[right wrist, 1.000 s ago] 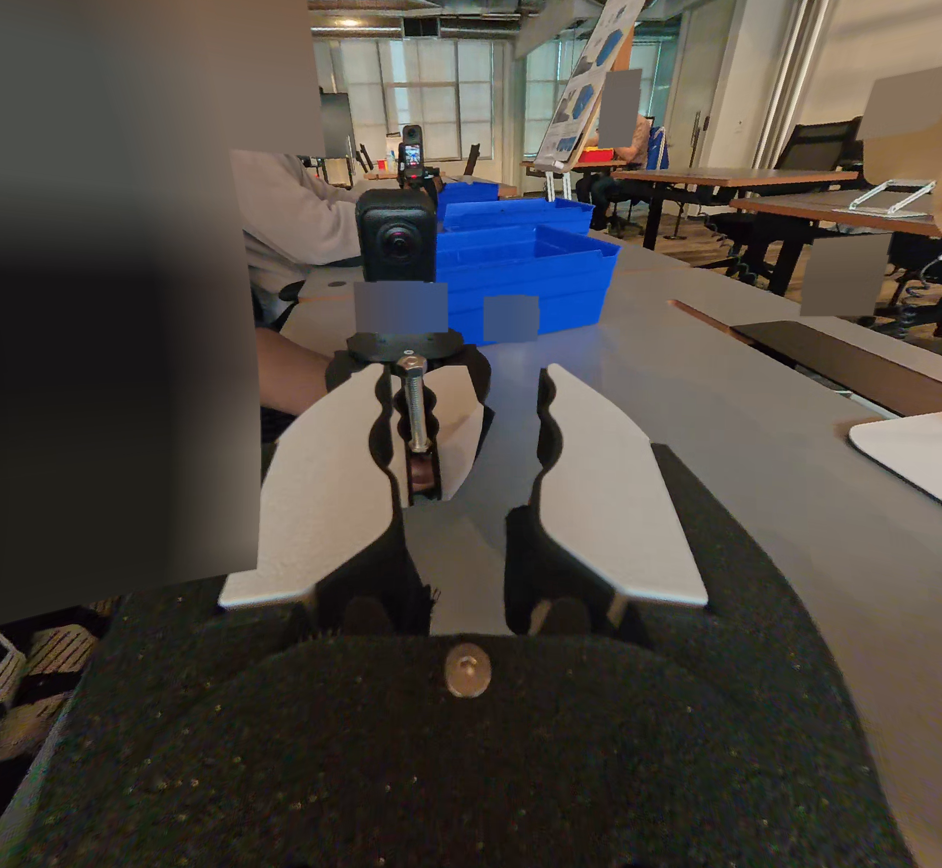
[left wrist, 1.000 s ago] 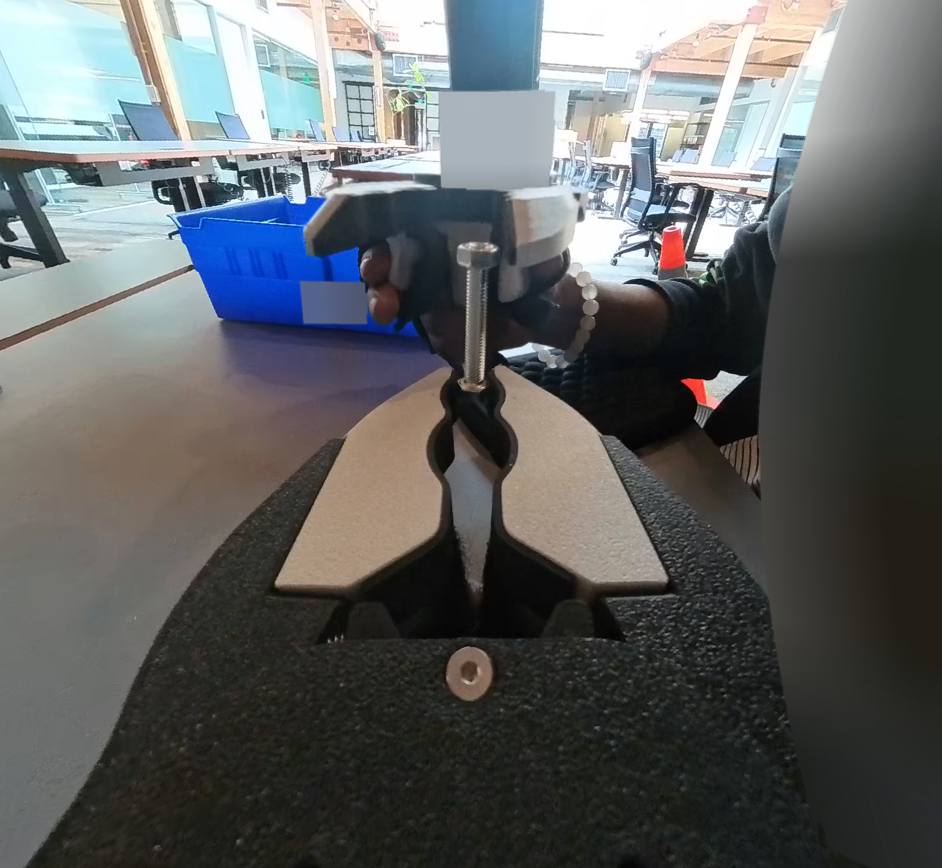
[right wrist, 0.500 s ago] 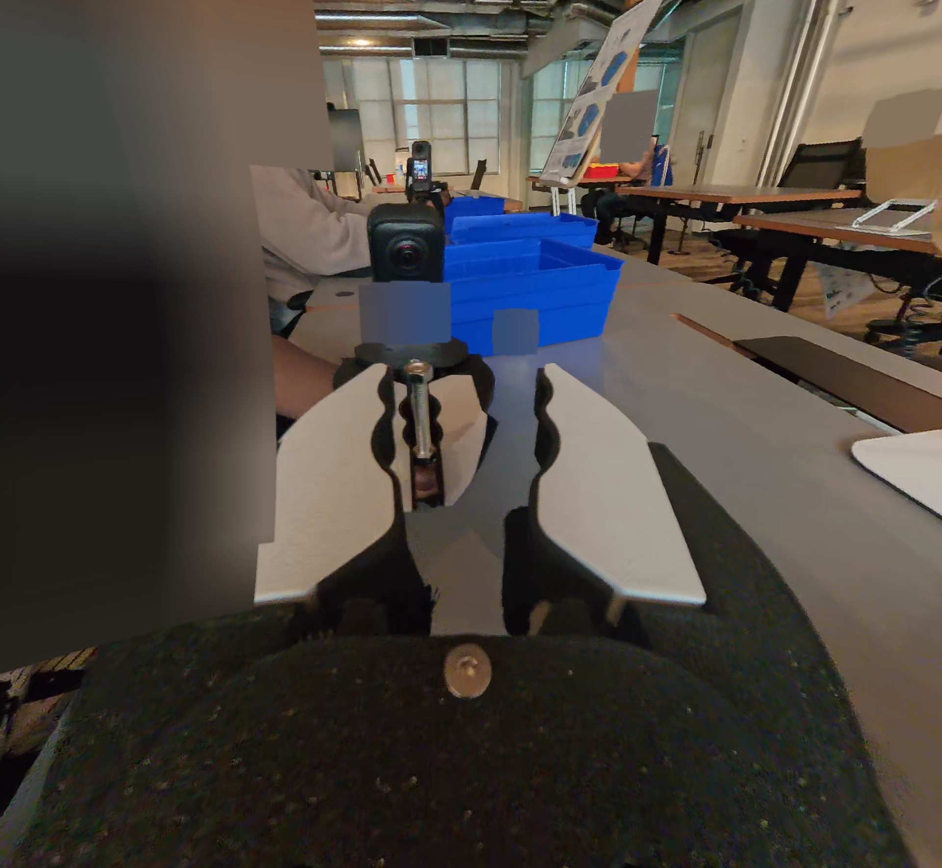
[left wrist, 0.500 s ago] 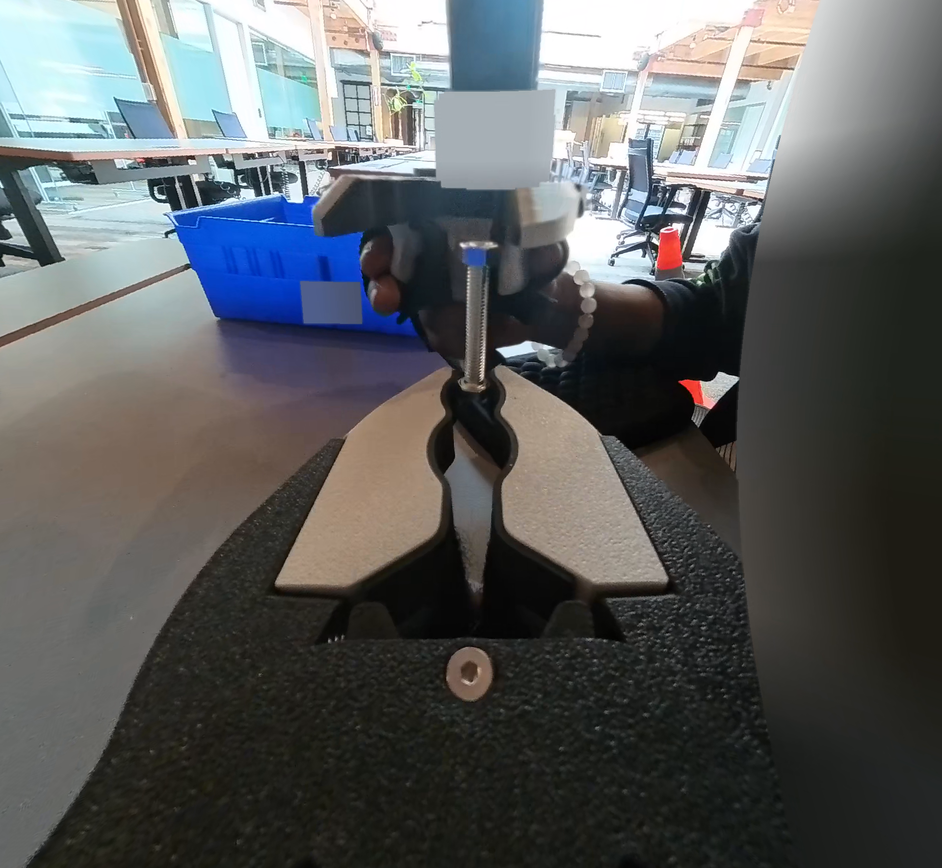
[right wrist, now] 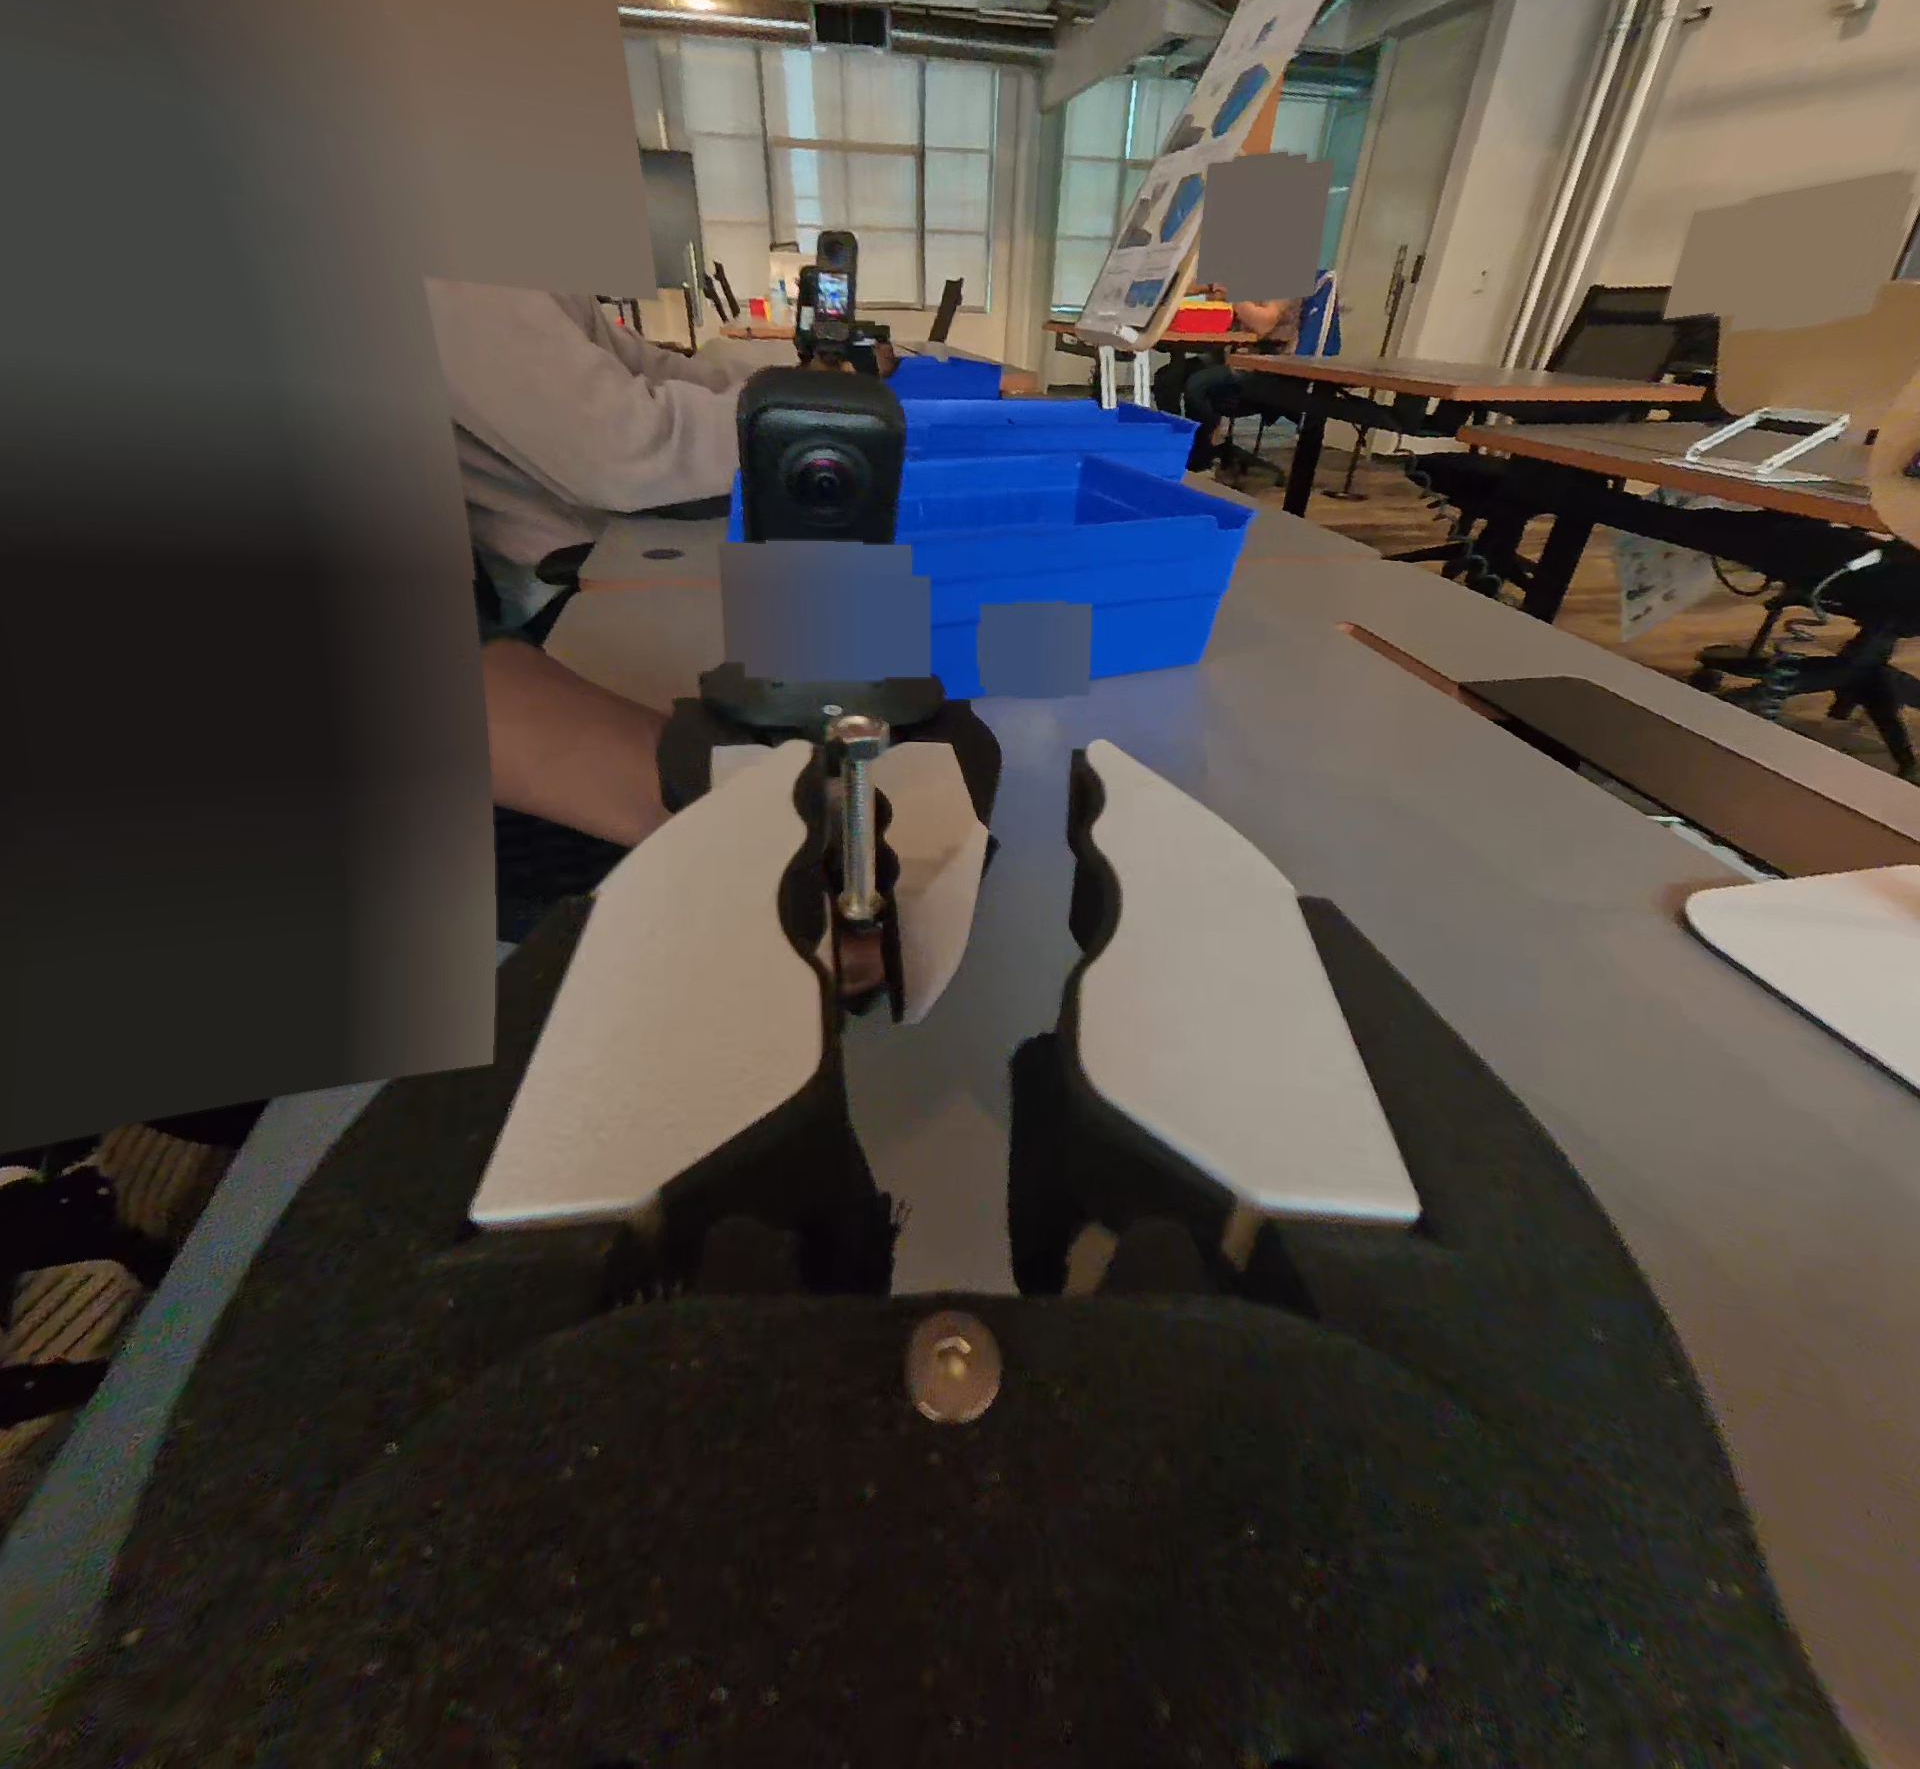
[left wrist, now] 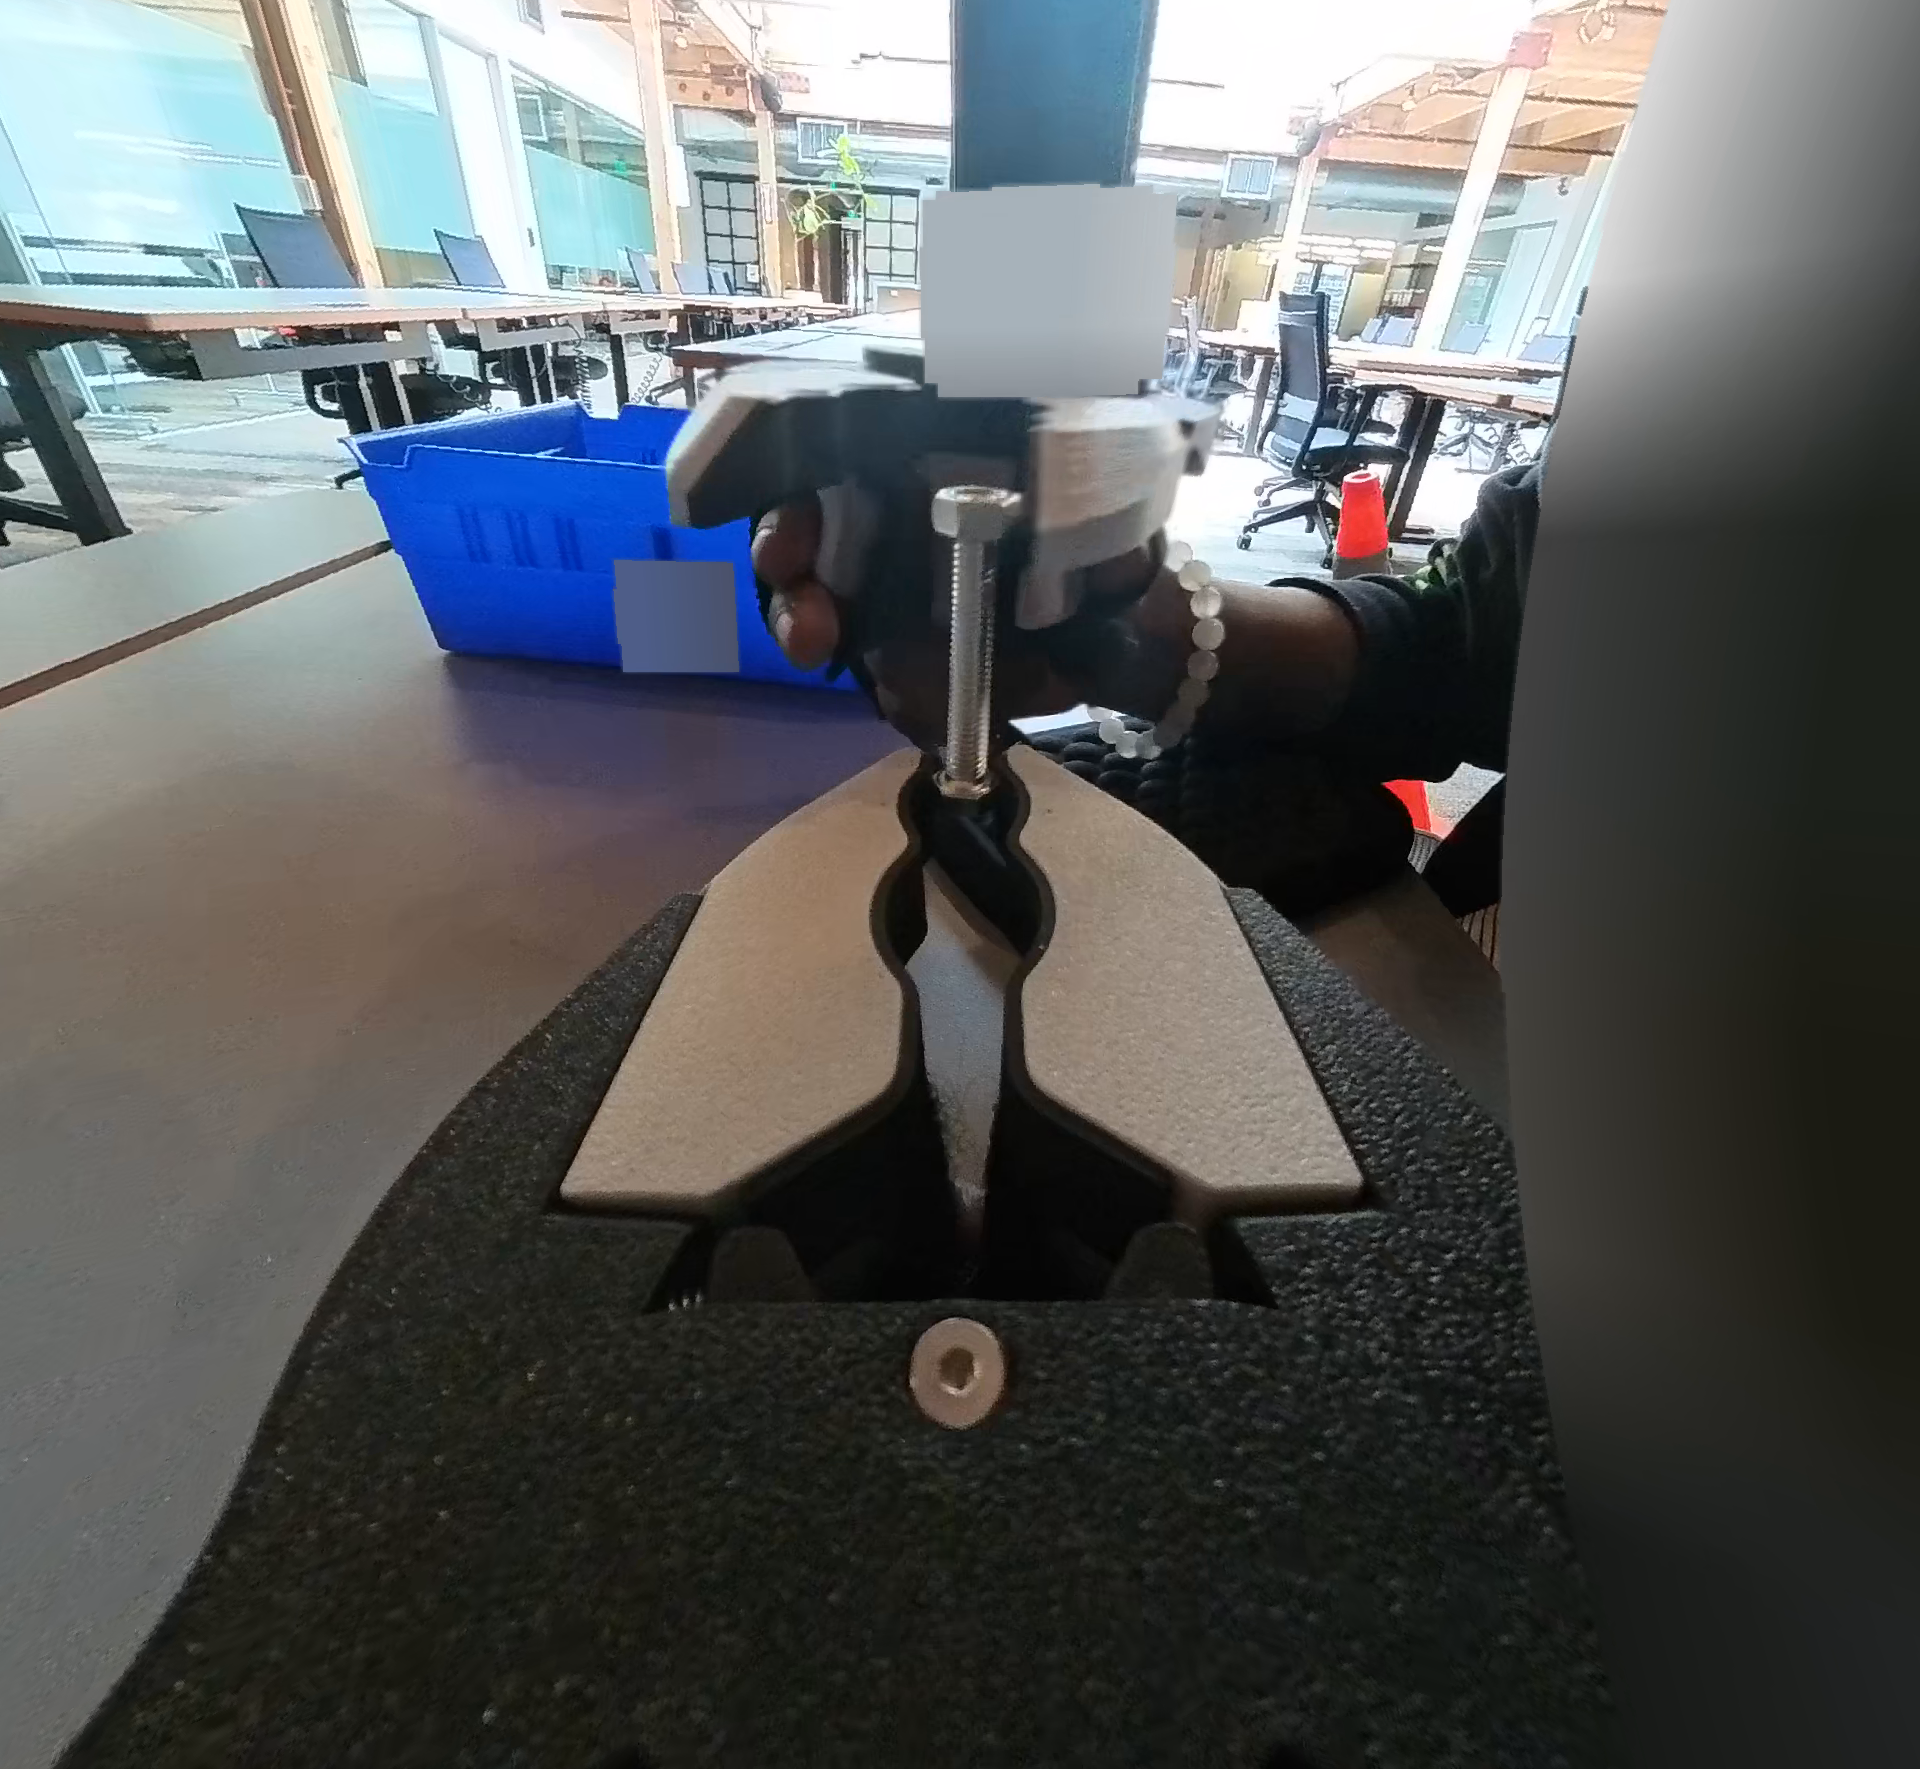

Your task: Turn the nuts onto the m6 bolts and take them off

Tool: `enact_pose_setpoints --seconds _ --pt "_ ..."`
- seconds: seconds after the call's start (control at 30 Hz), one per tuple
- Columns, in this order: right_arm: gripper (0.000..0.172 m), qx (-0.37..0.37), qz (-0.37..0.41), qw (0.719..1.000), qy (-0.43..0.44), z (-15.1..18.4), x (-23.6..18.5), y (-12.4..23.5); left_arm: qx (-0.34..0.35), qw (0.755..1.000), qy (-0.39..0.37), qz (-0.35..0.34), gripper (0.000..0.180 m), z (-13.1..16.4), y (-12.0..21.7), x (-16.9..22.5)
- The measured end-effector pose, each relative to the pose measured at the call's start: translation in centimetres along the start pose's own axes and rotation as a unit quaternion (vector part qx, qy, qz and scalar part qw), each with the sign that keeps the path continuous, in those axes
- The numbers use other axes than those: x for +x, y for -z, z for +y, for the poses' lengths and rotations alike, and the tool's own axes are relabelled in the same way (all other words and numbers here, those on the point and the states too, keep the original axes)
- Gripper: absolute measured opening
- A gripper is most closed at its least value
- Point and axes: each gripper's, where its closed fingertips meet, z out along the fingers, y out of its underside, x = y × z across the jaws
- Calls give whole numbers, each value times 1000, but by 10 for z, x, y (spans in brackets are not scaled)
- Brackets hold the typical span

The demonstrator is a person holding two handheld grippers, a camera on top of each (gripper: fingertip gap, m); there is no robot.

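My left gripper (left wrist: pixel 961 769) is shut on a small steel nut (left wrist: pixel 963 784) at its fingertips. A steel bolt (left wrist: pixel 968 639) stands upright out of the nut with its hex head on top. My right gripper (right wrist: pixel 940 763) is open; the bolt (right wrist: pixel 857 836) stands between its fingers, close to the left one (right wrist: pixel 686 971), and the right finger is well clear of it. In the left wrist view the right gripper (left wrist: pixel 935 452) faces me at the level of the bolt's head. In the right wrist view the left gripper (right wrist: pixel 860 930) holds the nut (right wrist: pixel 860 907) at the bolt's lower end.
A blue bin (left wrist: pixel 520 524) stands on the grey table (left wrist: pixel 260 888) behind the grippers; it also shows in the right wrist view (right wrist: pixel 1091 556). A dark mat (right wrist: pixel 1662 743) and a white pad (right wrist: pixel 1829 950) lie to the right. A person in a grey sleeve (right wrist: pixel 561 431) sits beyond. Across from one pair of fingers to the other is roughly 5 centimetres.
My right gripper's fingers have come somewhat closer together around the bolt but still stand apart. My left gripper keeps its hold on the nut; the bolt has not visibly moved.
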Motion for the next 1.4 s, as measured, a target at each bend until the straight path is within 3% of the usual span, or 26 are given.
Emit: enact_pose_setpoints --seconds 0.13,0.3,0.47,0.67,0.8,0.97,1.1,1.2,1.3,1.4 --pt "28 27 10 999 -23 -7 10 8 2 1000 2 -1 9 0 0 -1" --pt "51 18 0 1000 -15 -6 0 0 1 1000 1 -2 9 0 0 -1" --pt "32 21 14 999 -24 -5 10 6 7 1000 7 -5 9 -2 1 -3" --pt "43 15 -2 1000 -11 -3 0 0 3 1000 1 -4 9 -1 1 -1" --pt "28 20 25 999 -24 -4 14 7 4 1000 0 -4 9 -1 1 -1" --pt "44 29 -3 999 -21 -8 1 3 4 1000 1 -3 9 -1 1 -1" --pt "28 20 32 999 -26 -3 15 6 5 1000 0 -2 9 -1 1 -1" --pt "38 45 3 998 -33 -11 9 9 6 1000 1 -4 9 -1 1 -1" --pt "51 24 -4 1000 -15 -7 0 2 4 1000 -1 -3 9 -1 1 -1" --pt "38 22 15 999 -19 -5 7 3 5 1000 -1 -2 9 -1 1 0"
